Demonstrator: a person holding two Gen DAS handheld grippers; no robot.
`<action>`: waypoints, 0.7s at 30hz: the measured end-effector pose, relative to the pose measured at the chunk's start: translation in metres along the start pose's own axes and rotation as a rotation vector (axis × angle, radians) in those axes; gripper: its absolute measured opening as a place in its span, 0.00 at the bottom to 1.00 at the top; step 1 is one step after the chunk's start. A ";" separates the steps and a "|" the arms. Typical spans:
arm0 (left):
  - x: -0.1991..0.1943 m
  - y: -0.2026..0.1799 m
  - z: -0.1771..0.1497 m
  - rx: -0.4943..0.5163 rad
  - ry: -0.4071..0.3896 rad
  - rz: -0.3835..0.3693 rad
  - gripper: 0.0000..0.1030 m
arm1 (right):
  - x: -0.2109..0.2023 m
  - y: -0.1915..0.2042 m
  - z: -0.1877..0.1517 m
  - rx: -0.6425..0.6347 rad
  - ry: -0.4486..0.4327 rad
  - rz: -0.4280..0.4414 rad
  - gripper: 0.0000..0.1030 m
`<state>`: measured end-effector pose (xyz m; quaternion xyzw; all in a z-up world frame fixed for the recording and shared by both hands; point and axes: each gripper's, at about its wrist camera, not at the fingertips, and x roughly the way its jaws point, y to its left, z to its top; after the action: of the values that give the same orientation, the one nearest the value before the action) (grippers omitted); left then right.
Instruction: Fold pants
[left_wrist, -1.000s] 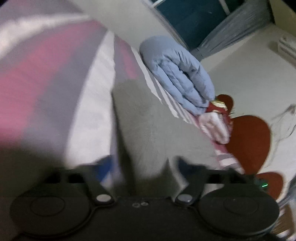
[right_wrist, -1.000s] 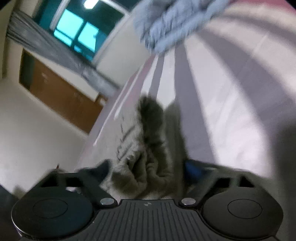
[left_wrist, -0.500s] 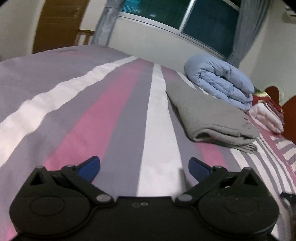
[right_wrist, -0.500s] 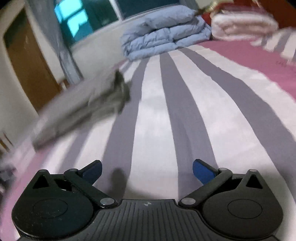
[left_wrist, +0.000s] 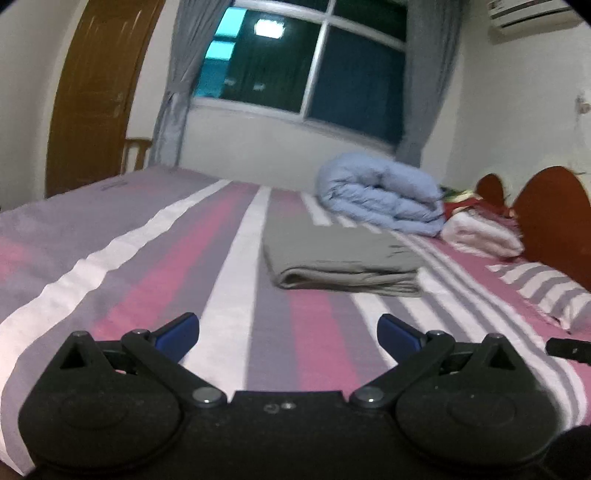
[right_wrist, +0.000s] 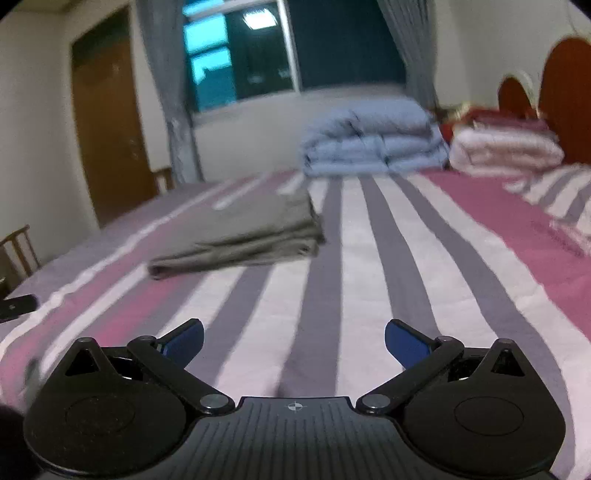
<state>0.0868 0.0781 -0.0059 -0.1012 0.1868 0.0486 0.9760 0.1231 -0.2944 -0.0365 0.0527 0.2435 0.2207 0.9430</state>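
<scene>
Left wrist view. Left gripper (left_wrist: 288, 330): blue fingers spread wide, nothing between them, held over the striped bedspread (left_wrist: 110, 258). Grey pants (left_wrist: 340, 254) lie folded into a flat rectangular stack on the bed, ahead of the gripper and slightly to its right, well apart from the fingertips. Folded edge of the stack faces the camera; several layers visible at that edge. Behind the pants, near the far side of the bed: rolled light-blue duvet (left_wrist: 384, 199). To the right of the duvet: folded pinkish-white blanket (left_wrist: 480, 236), beside the reddish-brown headboard (left_wrist: 550, 214). Striped pillow (left_wrist: 546, 291) at right. Dark tip of the other tool at the right frame edge. Window (left_wrist: 314, 66) with grey curtains and a wooden door (left_wrist: 99, 92) in the background.

Right wrist view. Right gripper (right_wrist: 293, 339): fingers also spread wide, empty, above the bedspread (right_wrist: 424, 258). Pants (right_wrist: 251, 229) lie ahead and to the left of this gripper, well apart from it, flat on the bed, slightly blurred. Duvet (right_wrist: 373, 144) beyond the pants, to the right; blanket (right_wrist: 506, 151) next to it by the headboard (right_wrist: 565, 99).
</scene>
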 end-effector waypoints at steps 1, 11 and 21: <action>-0.004 -0.004 -0.001 0.006 -0.008 -0.005 0.94 | -0.007 0.006 0.000 -0.007 -0.009 0.010 1.00; -0.055 -0.054 -0.020 0.057 -0.060 -0.103 0.94 | -0.072 0.035 -0.014 0.030 -0.081 0.018 1.00; -0.054 -0.071 -0.028 0.110 -0.065 -0.092 0.92 | -0.067 0.054 -0.015 -0.057 -0.109 0.031 1.00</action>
<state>0.0365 -0.0005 0.0018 -0.0541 0.1525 -0.0033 0.9868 0.0422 -0.2753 -0.0096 0.0416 0.1845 0.2391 0.9524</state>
